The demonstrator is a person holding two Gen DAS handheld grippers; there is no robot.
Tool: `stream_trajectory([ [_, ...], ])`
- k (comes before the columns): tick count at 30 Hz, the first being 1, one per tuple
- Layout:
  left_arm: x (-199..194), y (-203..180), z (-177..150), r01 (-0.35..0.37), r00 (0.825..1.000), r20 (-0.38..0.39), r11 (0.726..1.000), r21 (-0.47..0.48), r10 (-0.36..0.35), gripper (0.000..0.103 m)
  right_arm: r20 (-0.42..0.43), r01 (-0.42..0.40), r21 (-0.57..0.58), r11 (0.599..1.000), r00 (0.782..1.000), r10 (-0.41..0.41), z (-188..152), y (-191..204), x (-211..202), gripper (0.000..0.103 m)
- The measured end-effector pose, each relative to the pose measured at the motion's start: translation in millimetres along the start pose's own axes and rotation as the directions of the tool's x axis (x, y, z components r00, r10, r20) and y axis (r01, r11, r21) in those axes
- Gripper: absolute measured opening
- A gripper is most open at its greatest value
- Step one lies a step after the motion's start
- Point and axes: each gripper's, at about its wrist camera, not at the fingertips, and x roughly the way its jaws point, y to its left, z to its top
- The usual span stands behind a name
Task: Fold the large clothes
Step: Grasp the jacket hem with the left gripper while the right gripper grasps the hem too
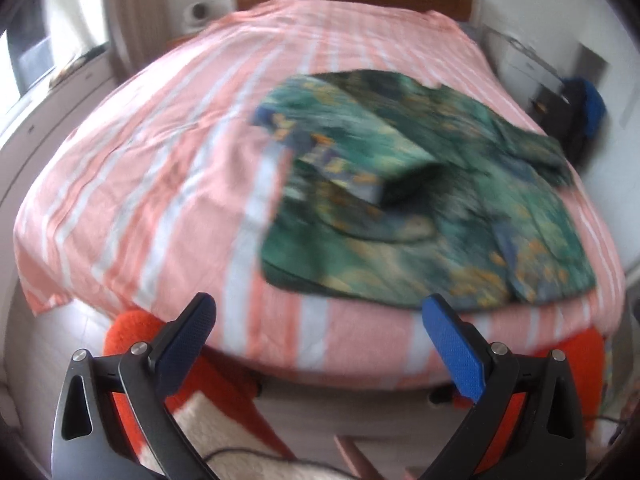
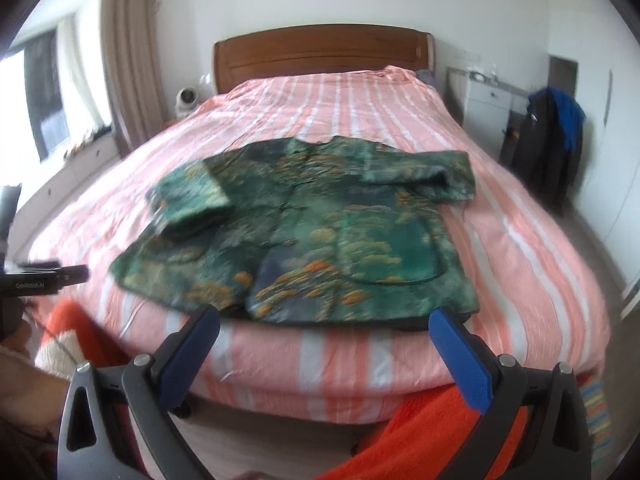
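**Green patterned jacket on bed, both tongs empty**

Lying flat near the foot of the bed (image 2: 360, 92), the green patterned jacket (image 2: 320, 240) is spread front-up on the pink-and-white striped cover (image 1: 140, 168). Its hem runs close to the foot edge of the mattress. Both sleeves are folded inward across the chest: the left-hand sleeve (image 2: 192, 200) in the right wrist view crosses onto the body with its cuff turned toward the middle, and the other sleeve (image 2: 424, 172) lies across the upper part below the collar. A curved pocket outline shows on the lower front panel.

Left tongs (image 1: 320, 320): jaws spread wide apart, nothing between them, held off the foot of the bed and clear of the garment. Right tongs (image 2: 324, 328): jaws likewise spread wide, nothing gripped, held just short of the jacket's hem without touching it.

Both views are motion-blurred, so fine fabric detail cannot be made out.

Surroundings: a wooden headboard (image 2: 320, 52) at the far end, a curtain (image 2: 128, 60) beside the window at left, dark clothing (image 2: 548, 140) hanging at right. Orange fabric (image 2: 420, 432) shows below the tongs.
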Motion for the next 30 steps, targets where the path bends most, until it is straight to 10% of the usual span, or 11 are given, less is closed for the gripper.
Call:
stream_trajectory([
  [5,75,28,35,0.156,0.985,-0.086,0.987,0.048,-0.151,0.102,-0.099,0.002,0.143,0.99,0.995,0.013,6,-111,41,0.103],
  [8,125,28,43,0.326,0.925,-0.213,0.945,0.027,-0.313,0.102,-0.219,-0.025,0.269,0.963,0.972,0.086,3,-167,85,0.103],
  [11,153,26,39,0.3,0.915,-0.284,0.954,0.006,-0.287,0.097,-0.284,-0.101,0.385,0.917,0.933,0.222,-1,-192,132,0.103],
  [13,155,23,36,0.299,0.916,-0.283,0.954,0.009,-0.284,0.078,-0.355,-0.106,0.393,0.913,0.899,0.257,-3,-191,161,0.09],
  [15,146,23,32,0.284,0.927,-0.259,0.959,0.013,-0.271,0.021,-0.402,-0.109,0.383,0.917,0.874,0.272,-6,-187,175,0.068],
  [17,134,25,32,0.291,0.932,-0.228,0.957,0.009,-0.282,0.013,-0.405,-0.129,0.352,0.927,0.872,0.275,-3,-174,173,0.043],
  [19,120,26,32,0.297,0.936,-0.203,0.955,0.008,-0.289,0.011,-0.394,-0.12,0.286,0.951,0.889,0.231,3,-161,164,0.016],
  [24,104,27,26,0.289,0.94,-0.2,0.957,0.028,-0.277,0.01,-0.369,-0.102,0.216,0.971,0.912,0.178,15,-143,133,0.014],
  [30,132,25,19,0.251,0.939,-0.247,0.968,0.021,-0.238,0.011,-0.437,-0.07,0.152,0.986,0.89,0.131,-1,-145,139,0.014],
])
